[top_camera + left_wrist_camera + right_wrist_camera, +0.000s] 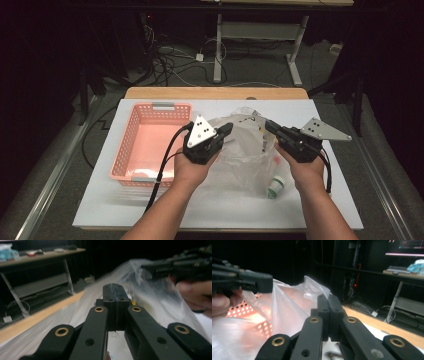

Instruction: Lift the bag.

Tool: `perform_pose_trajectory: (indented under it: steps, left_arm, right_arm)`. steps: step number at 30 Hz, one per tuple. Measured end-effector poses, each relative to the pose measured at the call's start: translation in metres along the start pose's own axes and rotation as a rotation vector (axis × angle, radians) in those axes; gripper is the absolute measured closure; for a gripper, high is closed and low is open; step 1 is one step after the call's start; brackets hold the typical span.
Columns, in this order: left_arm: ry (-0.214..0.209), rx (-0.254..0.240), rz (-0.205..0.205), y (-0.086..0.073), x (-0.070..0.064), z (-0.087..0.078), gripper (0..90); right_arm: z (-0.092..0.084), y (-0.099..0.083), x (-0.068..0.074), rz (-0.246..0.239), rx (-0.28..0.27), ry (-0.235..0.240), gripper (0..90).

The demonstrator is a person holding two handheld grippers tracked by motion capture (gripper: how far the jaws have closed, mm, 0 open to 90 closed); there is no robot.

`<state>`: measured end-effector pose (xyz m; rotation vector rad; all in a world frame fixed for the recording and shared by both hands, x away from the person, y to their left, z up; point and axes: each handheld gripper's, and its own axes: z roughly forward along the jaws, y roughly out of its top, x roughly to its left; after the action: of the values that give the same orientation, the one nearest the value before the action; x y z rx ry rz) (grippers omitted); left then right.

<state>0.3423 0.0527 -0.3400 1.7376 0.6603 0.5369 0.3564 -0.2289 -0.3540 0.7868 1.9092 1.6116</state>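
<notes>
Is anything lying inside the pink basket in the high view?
No. The pink basket sits bare-bottomed at the left, while the clear plastic bag is beside it, outside its rim.

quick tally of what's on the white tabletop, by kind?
Pink basket: 1
Clear plastic bag: 1
Small bottle with a green cap: 1
Total: 3

Bench (210, 210) brightly lit from overhead, surroundings near black. Soft glare on plastic bag (245, 150). Both gripper views motion-blurred, backgrounds soft.
</notes>
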Motion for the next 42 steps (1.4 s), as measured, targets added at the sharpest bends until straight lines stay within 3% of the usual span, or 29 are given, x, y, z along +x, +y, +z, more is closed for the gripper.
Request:
perform_pose_trajectory:
  steps: [11, 20, 29, 32, 34, 40, 42]
  left_arm:
    - [0.0, -0.078, 0.051, 0.057, 0.003, 0.016, 88.6]
    - [-0.003, -0.147, 0.081, 0.106, 0.003, 0.019, 88.6]
    - [-0.012, -0.226, 0.087, 0.142, 0.002, 0.02, 88.5]
    - [-0.018, -0.242, 0.06, 0.143, 0.006, 0.022, 88.5]
    - [-0.005, -0.219, 0.074, 0.139, 0.007, 0.026, 88.5]
    - [0.004, -0.137, 0.01, 0.096, 0.019, 0.043, 87.9]
    - [-0.002, -0.119, -0.011, 0.08, 0.02, 0.041, 82.5]
  right_arm:
    - [0.007, 0.026, -0.006, -0.001, -0.072, -0.024, 90.0]
    - [-0.007, 0.062, -0.012, -0.01, -0.161, -0.063, 90.0]
    - [-0.022, 0.102, -0.017, -0.046, -0.251, -0.102, 90.0]
    - [-0.024, 0.107, -0.019, -0.036, -0.267, -0.115, 90.0]
    - [-0.023, 0.106, -0.022, -0.036, -0.263, -0.123, 90.0]
    - [-0.008, 0.08, -0.038, -0.006, -0.177, -0.16, 90.0]
    - [-0.003, 0.067, -0.044, 0.017, -0.144, -0.173, 90.0]
